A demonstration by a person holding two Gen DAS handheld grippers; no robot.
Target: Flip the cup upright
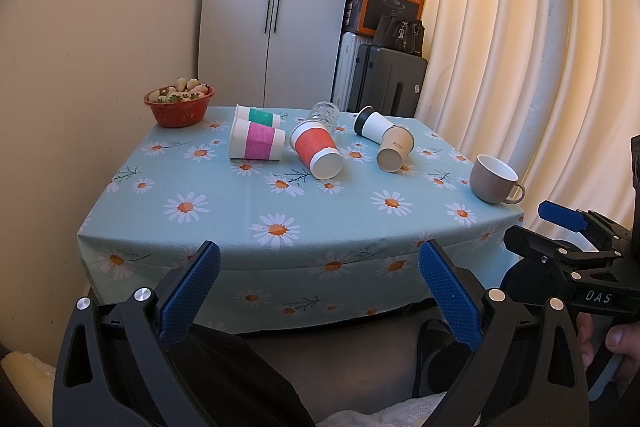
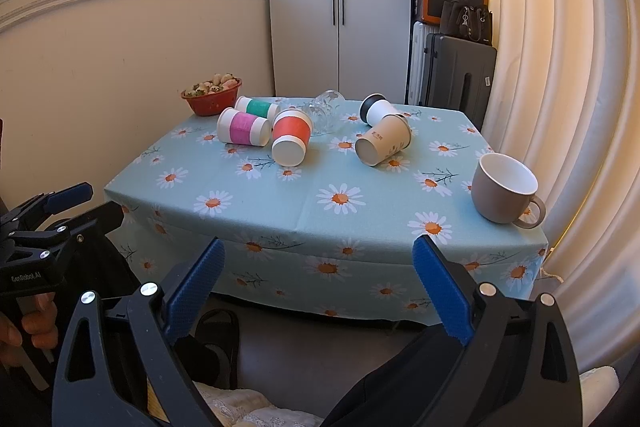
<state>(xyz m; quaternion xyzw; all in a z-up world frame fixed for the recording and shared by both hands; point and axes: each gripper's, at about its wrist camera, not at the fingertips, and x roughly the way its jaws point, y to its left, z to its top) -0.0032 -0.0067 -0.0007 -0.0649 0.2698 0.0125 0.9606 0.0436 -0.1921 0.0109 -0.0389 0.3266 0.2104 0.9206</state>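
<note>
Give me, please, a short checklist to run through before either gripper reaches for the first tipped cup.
1. Left gripper open, holding nothing: ok.
2. Right gripper open, holding nothing: ok.
3. Cups upright: not ok; the red cup, pink cup and tan cup lie on their sides.
4. Mug upright already: ok.
5. Grippers at the cups: not ok; both hang short of the table.
6. Glass intact: cannot tell.

Paper cups [image 1: 317, 151] lying matt at twelve o'clock on woven cloth [image 1: 240, 203]; glossy ceramic mug [image 2: 503, 187] gleaming at two.
</note>
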